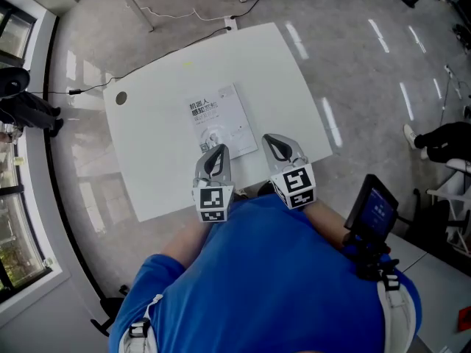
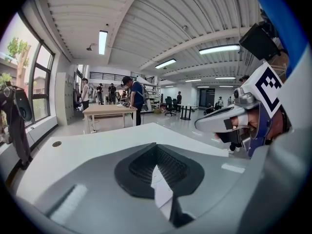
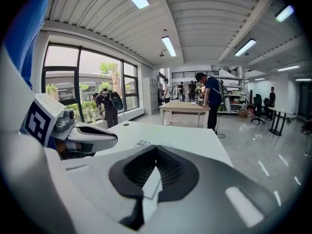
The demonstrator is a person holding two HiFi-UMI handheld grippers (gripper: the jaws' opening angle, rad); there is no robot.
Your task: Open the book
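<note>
— where is the book?
— we see the book [image 1: 219,122] lying flat and closed on the white table [image 1: 158,175]. its cover is up, and it is near the edge by us.
— and our claws?
— our left claw [image 1: 218,153] is over the book's near left corner. we cannot tell if it touches. our right claw [image 1: 273,144] is just beside the book's near right corner.
— are the claws wide?
— no. both are closed tight, tips together, with nothing in them. when we look along each one, we see only a small dark gap behind the tips.
— what else do we see?
— a small round dark cap [image 1: 121,98] on the far left of the table, and the shiny grey floor [image 1: 353,72] all around. far off there is a wooden table [image 3: 183,107] with a person [image 3: 212,99] standing by it.
</note>
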